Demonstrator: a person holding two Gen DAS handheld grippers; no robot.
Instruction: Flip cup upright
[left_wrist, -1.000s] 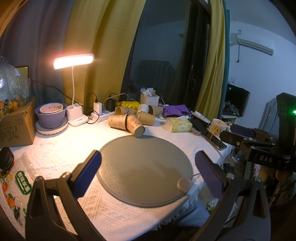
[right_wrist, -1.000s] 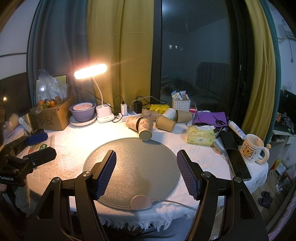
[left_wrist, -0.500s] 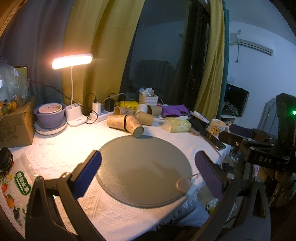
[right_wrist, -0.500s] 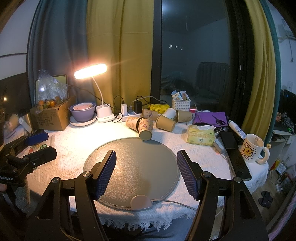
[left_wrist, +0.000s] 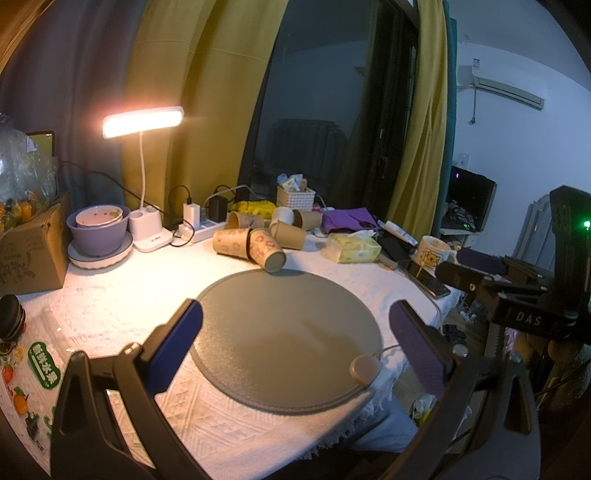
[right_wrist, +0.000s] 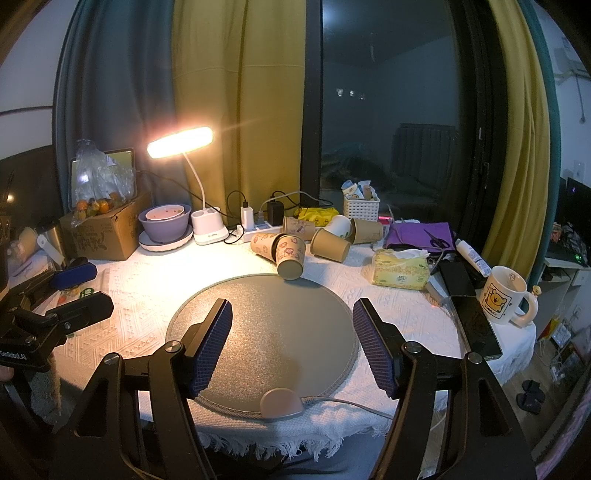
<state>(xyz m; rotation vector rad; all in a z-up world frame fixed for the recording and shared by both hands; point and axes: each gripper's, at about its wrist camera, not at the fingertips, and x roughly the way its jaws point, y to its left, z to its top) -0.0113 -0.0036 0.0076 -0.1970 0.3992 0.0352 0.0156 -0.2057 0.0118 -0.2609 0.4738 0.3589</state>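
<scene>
Several brown paper cups lie on their sides at the back of the table. The nearest, a printed cup (left_wrist: 266, 251) (right_wrist: 290, 256), lies with its base toward me at the far edge of the round grey mat (left_wrist: 284, 332) (right_wrist: 269, 325). A plain cup (right_wrist: 330, 245) lies to its right. My left gripper (left_wrist: 295, 332) is open and empty above the mat's near side. My right gripper (right_wrist: 291, 343) is open and empty over the mat too. Both are well short of the cups.
A lit desk lamp (right_wrist: 181, 142), purple bowls (right_wrist: 165, 223), a cardboard box (right_wrist: 99, 230) and a power strip (right_wrist: 255, 230) stand at the back left. A tissue pack (right_wrist: 400, 271), phone (right_wrist: 476, 325) and mug (right_wrist: 504, 295) lie on the right. The mat's cable plug (right_wrist: 280, 402) sits at the near edge.
The left wrist view has shifted slightly, so the table scene sits a little to the left and higher. The right gripper has not moved. Both grippers stay open.
</scene>
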